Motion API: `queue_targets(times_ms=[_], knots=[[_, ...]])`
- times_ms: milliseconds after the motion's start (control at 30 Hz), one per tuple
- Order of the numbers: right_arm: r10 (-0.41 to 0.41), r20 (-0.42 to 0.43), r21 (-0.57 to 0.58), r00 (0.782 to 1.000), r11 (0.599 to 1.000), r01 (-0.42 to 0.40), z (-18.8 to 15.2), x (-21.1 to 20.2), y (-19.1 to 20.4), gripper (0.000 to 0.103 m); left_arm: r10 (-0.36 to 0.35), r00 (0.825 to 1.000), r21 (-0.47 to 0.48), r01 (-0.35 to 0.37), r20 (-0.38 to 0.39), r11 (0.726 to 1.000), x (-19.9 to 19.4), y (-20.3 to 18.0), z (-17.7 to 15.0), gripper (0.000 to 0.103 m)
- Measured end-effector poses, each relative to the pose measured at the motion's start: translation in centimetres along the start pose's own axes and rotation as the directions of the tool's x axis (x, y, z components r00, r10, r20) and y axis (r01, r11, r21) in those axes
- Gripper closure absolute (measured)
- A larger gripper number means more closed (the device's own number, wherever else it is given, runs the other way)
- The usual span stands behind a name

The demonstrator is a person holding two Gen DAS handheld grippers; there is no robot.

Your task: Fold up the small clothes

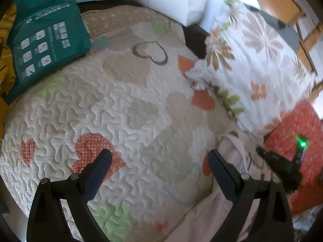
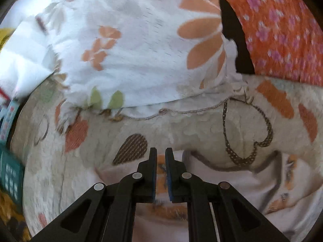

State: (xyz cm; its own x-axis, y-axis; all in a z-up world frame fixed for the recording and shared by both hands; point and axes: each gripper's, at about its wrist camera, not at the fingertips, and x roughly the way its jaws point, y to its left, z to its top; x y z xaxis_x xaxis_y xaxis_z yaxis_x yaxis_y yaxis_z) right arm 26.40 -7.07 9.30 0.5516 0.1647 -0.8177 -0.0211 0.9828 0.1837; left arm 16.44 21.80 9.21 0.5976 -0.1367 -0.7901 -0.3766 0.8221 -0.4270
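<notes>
Meanwhile our right hand-held gripper (image 2: 161,153) hovers nearly closed over the pale garment (image 2: 232,181), seemingly empty, the left hand-held gripper (image 1: 159,155) wide open on the quilt (image 1: 131,100); a thin pinch could slip.

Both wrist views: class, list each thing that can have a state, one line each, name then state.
left gripper: open, over the quilt, holding nothing.
right gripper: nearly shut; whether it pinches the pink garment cannot be told.
pink garment: lying rumpled on the quilt, not folded.
floral pillow: resting on the quilt's edge.
teal package: lying flat, closed.
quilt: spread out.
</notes>
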Motion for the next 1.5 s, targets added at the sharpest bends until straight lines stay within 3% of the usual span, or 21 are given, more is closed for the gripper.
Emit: queue_targets(times_ms=[100,167,233,267,300,367,433,467,500,533,700,733,800,867,967,1067,1133,1233,1333,1400,1500], knots=[[0.106,-0.037,-0.09,0.994,0.99,-0.109,-2.9,-2.4,1.6,0.094,0.013,1.0,0.048,-0.012,-0.026,0.999,0.6,-0.5,-0.8,0.008],[0.22,-0.09,-0.146,0.971,0.962,-0.231,-6.2,-4.0,3.3,0.093,0.025,0.999,0.045,-0.024,-0.032,0.999,0.9,-0.1,-1.0,0.008],[0.273,-0.145,-0.183,0.951,0.937,-0.297,-9.2,-4.4,4.8,0.077,0.02,0.999,0.015,-0.019,-0.042,1.0,1.0,0.5,-1.0,0.008],[0.269,-0.164,-0.198,0.949,0.934,-0.299,-10.5,-4.1,5.6,0.056,0.012,0.999,-0.004,-0.012,-0.044,1.0,0.9,0.8,-0.9,0.008],[0.253,-0.17,-0.211,0.952,0.935,-0.286,-11.4,-3.6,6.2,0.044,0.006,0.999,-0.017,-0.007,-0.042,1.0,0.8,1.1,-0.9,0.008],[0.187,-0.18,-0.245,0.966,0.942,-0.228,-13.4,-1.8,7.6,0.043,0.007,1.0,-0.025,-0.007,-0.03,1.0,0.5,1.3,-0.7,0.008],[0.167,-0.21,-0.248,0.963,0.944,-0.217,-14.8,0.0,8.6,0.048,0.001,1.0,-0.029,-0.002,-0.022,1.0,0.1,1.7,-0.5,0.008],[0.129,-0.215,-0.268,0.968,0.945,-0.185,-15.4,1.1,9.3,0.073,0.001,1.0,-0.032,-0.002,-0.018,0.999,-0.1,1.9,-0.4,0.008],[0.088,-0.201,-0.289,0.975,0.946,-0.146,-15.5,1.7,9.6,0.089,0.005,1.0,-0.034,-0.006,-0.013,0.999,-0.2,2.1,-0.3,0.008],[0.095,-0.177,-0.28,0.98,0.949,-0.143,-15.6,1.8,10.1,0.089,0.01,1.0,-0.037,-0.01,-0.007,0.999,-0.3,2.4,-0.2,0.008],[0.199,-0.198,-0.197,0.96,0.951,-0.238,-14.9,2.2,12.6,0.089,0.023,1.0,-0.063,-0.022,0.011,0.998,-0.9,4.0,0.5,0.008],[0.197,-0.201,-0.198,0.959,0.951,-0.237,-15.1,2.5,13.2,0.086,0.025,1.0,-0.066,-0.024,0.011,0.998,-1.0,4.3,0.5,0.008],[0.228,-0.202,-0.193,0.952,0.944,-0.267,-15.6,2.7,13.4,0.065,0.029,1.0,-0.071,-0.028,0.011,0.997,-1.0,4.6,0.6,0.008],[0.224,-0.21,-0.214,0.952,0.939,-0.268,-15.7,2.1,13.7,0.054,0.032,0.999,-0.079,-0.031,0.011,0.996,-1.0,4.8,0.6,0.008],[0.212,-0.194,-0.304,0.958,0.915,-0.265,-16.9,-0.8,13.9,0.052,0.016,1.0,-0.077,-0.015,0.005,0.997,-0.9,4.3,0.4,0.008],[0.228,-0.142,-0.324,0.963,0.909,-0.263,-18.0,-5.2,10.8,0.053,-0.001,1.0,-0.061,0.001,-0.005,0.998,-0.9,3.6,0.0,0.008],[0.187,-0.082,-0.31,0.979,0.929,-0.203,-18.2,-7.6,7.3,0.053,-0.011,1.0,-0.052,0.011,-0.015,0.999,-0.7,3.1,-0.3,0.008],[0.012,0.002,-0.286,1.0,0.958,-0.01,-18.1,-10.2,0.3,0.053,-0.026,0.999,-0.047,0.025,-0.024,0.999,-0.8,2.6,-0.8,0.008],[-0.139,-0.001,-0.191,0.99,0.972,0.137,-18.0,-11.8,-8.0,0.053,-0.026,0.999,-0.035,0.025,-0.02,0.999,-0.8,1.9,-1.0,0.008],[-0.16,-0.018,-0.132,0.987,0.979,0.157,-18.2,-12.3,-11.5,0.053,-0.024,0.999,-0.03,0.024,-0.024,0.999,-0.6,1.4,-1.2,0.008],[-0.105,-0.064,0.025,0.992,0.994,0.106,-18.9,-12.3,-16.9,0.053,-0.028,0.999,-0.032,0.027,-0.043,0.999,0.1,0.7,-1.4,0.008]])
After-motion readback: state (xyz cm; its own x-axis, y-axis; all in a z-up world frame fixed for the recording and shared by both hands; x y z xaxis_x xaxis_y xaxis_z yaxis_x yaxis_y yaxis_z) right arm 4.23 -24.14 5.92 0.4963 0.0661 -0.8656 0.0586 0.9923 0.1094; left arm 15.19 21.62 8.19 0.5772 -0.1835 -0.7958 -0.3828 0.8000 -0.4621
